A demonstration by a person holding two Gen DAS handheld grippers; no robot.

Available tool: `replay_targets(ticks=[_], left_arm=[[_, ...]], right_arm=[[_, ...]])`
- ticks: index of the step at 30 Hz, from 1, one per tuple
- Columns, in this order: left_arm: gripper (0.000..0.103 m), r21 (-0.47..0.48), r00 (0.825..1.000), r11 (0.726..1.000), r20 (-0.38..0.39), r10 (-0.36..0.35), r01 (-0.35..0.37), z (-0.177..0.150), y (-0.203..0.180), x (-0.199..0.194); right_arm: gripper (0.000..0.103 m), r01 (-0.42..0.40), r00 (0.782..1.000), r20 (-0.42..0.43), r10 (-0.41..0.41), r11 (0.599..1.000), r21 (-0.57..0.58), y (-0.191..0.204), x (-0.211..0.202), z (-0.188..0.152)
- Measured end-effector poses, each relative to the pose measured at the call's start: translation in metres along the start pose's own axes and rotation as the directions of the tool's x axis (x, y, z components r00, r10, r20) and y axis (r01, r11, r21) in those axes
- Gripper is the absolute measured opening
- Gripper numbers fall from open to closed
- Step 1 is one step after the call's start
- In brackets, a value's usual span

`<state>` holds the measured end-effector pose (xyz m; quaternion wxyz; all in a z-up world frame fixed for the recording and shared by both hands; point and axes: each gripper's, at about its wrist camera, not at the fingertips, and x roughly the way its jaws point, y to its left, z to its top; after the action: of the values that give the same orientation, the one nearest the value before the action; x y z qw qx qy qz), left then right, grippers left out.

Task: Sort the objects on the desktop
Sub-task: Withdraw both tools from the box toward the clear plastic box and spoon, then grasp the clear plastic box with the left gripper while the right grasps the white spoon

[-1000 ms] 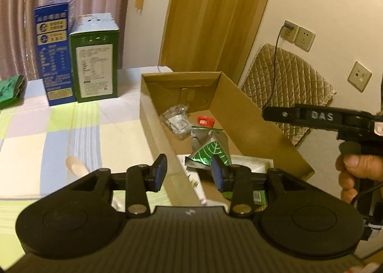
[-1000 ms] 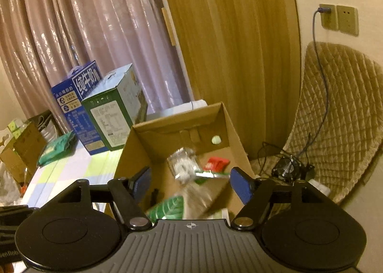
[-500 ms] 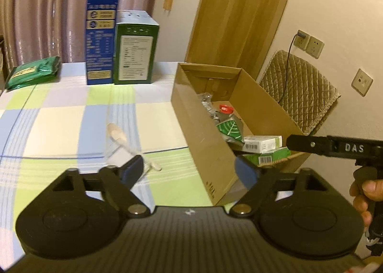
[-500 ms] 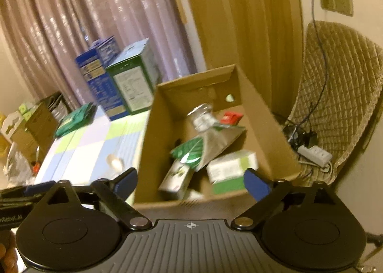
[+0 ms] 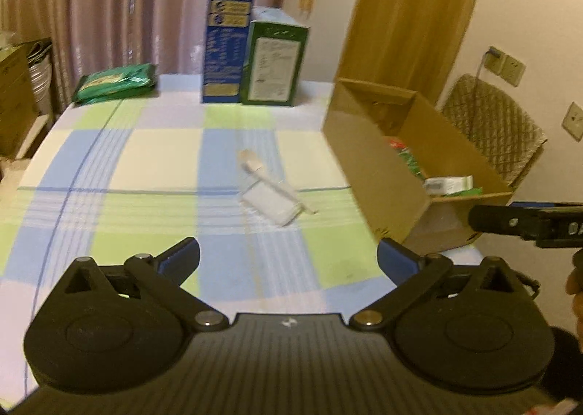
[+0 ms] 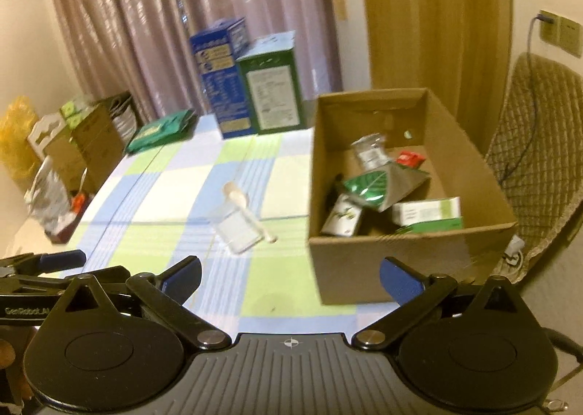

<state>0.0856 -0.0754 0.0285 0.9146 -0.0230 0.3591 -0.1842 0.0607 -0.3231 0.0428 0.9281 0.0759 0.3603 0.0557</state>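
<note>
A wooden spoon in a clear wrapper (image 5: 271,185) lies on the checked tablecloth (image 5: 153,196), also in the right wrist view (image 6: 242,218). A cardboard box (image 5: 368,167) at the table's right holds several packets and small boxes (image 6: 379,189). My left gripper (image 5: 288,260) is open and empty, above the table's near edge, well short of the spoon. My right gripper (image 6: 289,276) is open and empty, near the box's front left corner (image 6: 317,269). The right gripper's finger shows in the left wrist view (image 5: 524,223).
A blue carton (image 5: 227,39) and a green carton (image 5: 277,61) stand at the table's far edge. A green packet (image 5: 114,81) lies far left. Boxes and bags (image 6: 73,145) sit left of the table. A quilted chair (image 6: 539,145) stands right of the box.
Both grippers have pulled back from over the box and opened wider. The left has swung left, now facing the tablecloth and spoon. The green leaf packet lies in the box.
</note>
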Motion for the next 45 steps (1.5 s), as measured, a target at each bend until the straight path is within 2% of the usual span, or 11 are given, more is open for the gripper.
replay_targets(ticks=[10,20,29,37,45], left_arm=[[0.102,-0.005,0.999,1.000,-0.029,0.029,-0.029,-0.016,0.038,-0.003],[0.102,0.046,0.999,0.999,-0.044,0.026,-0.023,-0.007,0.056,0.016],[0.102,0.077,0.997,0.997,-0.077,0.023,-0.017,-0.001,0.069,0.041],[0.102,0.149,0.994,0.989,-0.106,0.007,0.009,0.009,0.078,0.059],[0.102,0.262,0.993,0.963,-0.118,-0.031,0.061,0.034,0.081,0.073]], right_arm=[[0.101,-0.055,0.997,-0.054,0.051,0.996,-0.077,0.036,0.017,-0.025],[0.101,-0.106,0.990,-0.102,0.093,0.985,-0.137,0.051,0.042,-0.043],[0.101,-0.117,0.986,-0.139,0.093,0.977,-0.176,0.057,0.066,-0.051],[0.101,-0.135,0.985,-0.140,0.105,0.966,-0.222,0.067,0.081,-0.039],[0.101,-0.150,0.987,-0.098,0.124,0.933,-0.326,0.080,0.091,0.004]])
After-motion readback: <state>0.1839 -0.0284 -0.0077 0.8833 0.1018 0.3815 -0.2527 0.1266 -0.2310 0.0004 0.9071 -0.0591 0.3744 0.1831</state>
